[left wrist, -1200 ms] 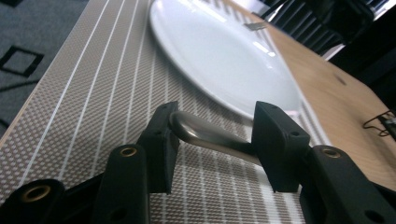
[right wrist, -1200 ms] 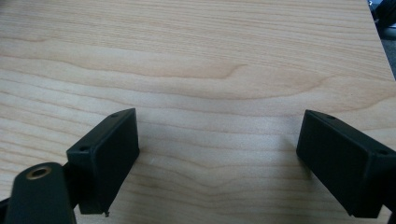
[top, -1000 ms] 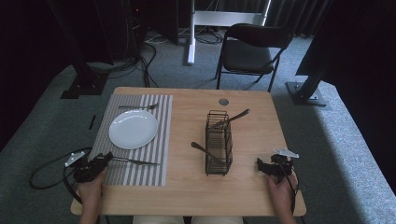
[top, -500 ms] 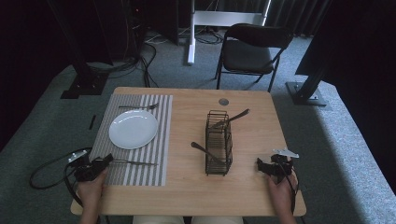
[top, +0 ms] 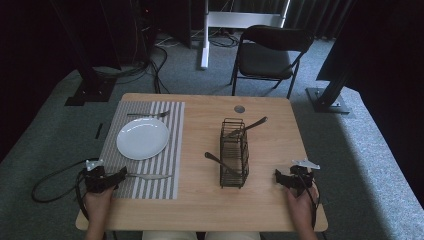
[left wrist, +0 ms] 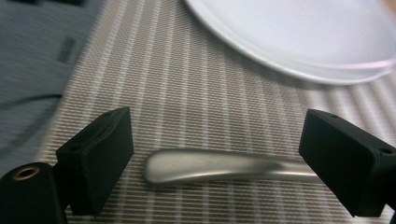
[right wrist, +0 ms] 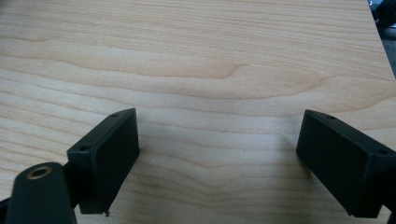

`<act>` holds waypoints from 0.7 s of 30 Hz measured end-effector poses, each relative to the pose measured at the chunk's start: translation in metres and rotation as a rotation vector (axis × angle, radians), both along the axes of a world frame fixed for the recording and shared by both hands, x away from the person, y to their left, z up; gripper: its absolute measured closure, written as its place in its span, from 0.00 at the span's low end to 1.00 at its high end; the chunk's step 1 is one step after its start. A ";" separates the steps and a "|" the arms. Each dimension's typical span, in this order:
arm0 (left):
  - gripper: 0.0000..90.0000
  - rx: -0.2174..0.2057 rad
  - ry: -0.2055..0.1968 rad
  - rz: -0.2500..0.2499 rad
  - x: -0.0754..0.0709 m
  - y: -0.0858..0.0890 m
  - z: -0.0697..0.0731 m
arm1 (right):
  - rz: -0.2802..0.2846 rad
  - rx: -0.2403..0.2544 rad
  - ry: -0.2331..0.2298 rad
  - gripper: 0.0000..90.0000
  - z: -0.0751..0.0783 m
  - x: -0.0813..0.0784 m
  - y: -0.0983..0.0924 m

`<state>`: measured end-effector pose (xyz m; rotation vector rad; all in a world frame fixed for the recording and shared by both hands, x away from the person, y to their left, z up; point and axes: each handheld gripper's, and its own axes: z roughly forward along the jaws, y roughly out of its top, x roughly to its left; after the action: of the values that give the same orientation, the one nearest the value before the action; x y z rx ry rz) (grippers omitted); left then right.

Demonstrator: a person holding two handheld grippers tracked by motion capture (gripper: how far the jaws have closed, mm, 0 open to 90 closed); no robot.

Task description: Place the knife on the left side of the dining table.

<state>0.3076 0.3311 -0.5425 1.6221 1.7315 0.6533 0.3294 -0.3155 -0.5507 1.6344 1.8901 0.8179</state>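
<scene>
A silver utensil (top: 150, 176) lies flat on the striped placemat (top: 170, 150), below the white plate (top: 142, 138). My left gripper (top: 120, 176) sits at the mat's lower left corner, level with the utensil's handle end. In the left gripper view the handle (left wrist: 224, 165) lies between the jaws of my left gripper (left wrist: 217, 135), which have just been opening; neither pad touches it. My right gripper (top: 278, 177) rests near the table's right front corner. In its own view my right gripper (right wrist: 219, 163) stands open over bare wood.
A black wire rack (top: 234, 152) stands mid-table with one utensil (top: 247, 126) sticking out at the top and another (top: 217, 162) out its left side. A fork (top: 147, 114) lies above the plate. A folding chair (top: 270, 55) stands beyond the table.
The left hand has shifted only slightly near the mat's corner, and the utensil stays flat on the mat. The right hand has kept still.
</scene>
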 end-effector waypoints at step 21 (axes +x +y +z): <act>0.12 0.101 -0.105 -0.139 -0.045 -0.027 0.009 | 0.000 0.001 0.000 0.13 0.000 0.000 0.000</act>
<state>0.2629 0.3046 -0.5337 1.7283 1.5175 0.7545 0.3294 -0.3155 -0.5507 1.6351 1.8901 0.8181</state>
